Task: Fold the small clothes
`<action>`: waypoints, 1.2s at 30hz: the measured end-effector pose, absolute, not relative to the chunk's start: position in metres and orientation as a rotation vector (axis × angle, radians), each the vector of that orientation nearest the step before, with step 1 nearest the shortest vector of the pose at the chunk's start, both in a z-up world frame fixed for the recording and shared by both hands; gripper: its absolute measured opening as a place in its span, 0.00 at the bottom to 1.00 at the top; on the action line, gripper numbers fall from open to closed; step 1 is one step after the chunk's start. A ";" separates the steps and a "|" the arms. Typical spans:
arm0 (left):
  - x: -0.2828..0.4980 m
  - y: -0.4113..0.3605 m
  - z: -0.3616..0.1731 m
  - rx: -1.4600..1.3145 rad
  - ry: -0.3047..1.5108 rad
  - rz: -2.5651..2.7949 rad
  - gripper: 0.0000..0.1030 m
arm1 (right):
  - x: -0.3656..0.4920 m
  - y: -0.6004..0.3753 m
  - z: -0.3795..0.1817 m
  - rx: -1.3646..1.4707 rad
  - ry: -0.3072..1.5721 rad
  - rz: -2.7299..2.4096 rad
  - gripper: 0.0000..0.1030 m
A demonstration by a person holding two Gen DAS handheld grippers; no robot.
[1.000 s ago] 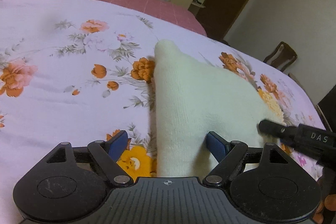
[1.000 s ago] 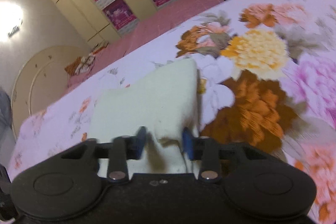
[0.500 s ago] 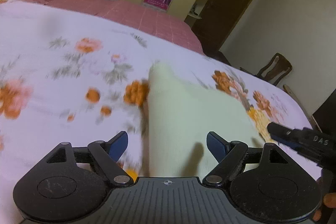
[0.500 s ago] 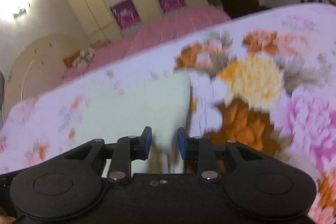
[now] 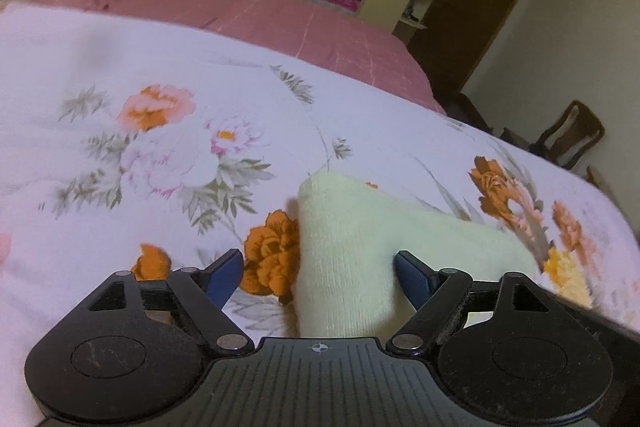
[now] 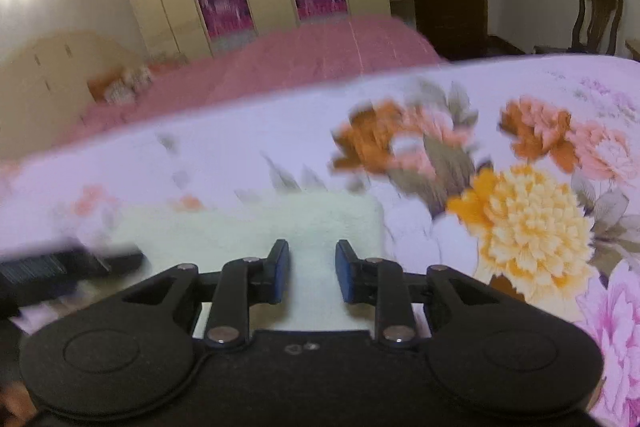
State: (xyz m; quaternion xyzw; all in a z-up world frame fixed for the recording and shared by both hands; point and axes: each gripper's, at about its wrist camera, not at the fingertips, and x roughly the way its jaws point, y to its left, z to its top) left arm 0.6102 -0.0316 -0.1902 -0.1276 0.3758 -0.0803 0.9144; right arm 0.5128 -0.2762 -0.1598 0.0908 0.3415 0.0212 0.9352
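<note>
Both tongs apart: left tongs (image 5: 318, 273) straddle near end of cream knit garment (image 5: 360, 247) on floral bedspread (image 5: 160, 131); right tongs (image 6: 311, 271) over it. Soft, light, floppy; I'd pinch corners.

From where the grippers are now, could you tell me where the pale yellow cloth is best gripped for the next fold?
Probably at its near corners. The pale yellow cloth lies flat on the floral bedspread, its near edge running under both tools. The left gripper is open around one end and the right gripper around the other, so come in low from the near side and pinch the edge.
</note>
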 end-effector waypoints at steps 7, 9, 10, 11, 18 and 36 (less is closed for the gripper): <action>0.595 -0.030 -0.178 -0.226 0.757 -0.178 0.79 | 0.505 -0.278 -0.147 0.219 0.699 0.066 0.28; 0.585 -0.030 -0.174 -0.204 0.746 -0.190 0.79 | 0.496 -0.277 -0.141 0.232 0.670 0.078 0.28; 0.580 -0.031 -0.172 -0.195 0.744 -0.194 0.79 | 0.491 -0.275 -0.138 0.232 0.660 0.082 0.28; 0.576 -0.031 -0.171 -0.185 0.744 -0.196 0.79 | 0.486 -0.274 -0.136 0.234 0.648 0.086 0.28; 0.544 -0.032 -0.166 -0.161 0.761 -0.238 0.79 | 0.461 -0.268 -0.137 0.209 0.656 0.081 0.28; 0.499 -0.036 -0.161 -0.113 0.803 -0.280 0.79 | 0.404 -0.263 -0.122 0.160 0.664 0.060 0.32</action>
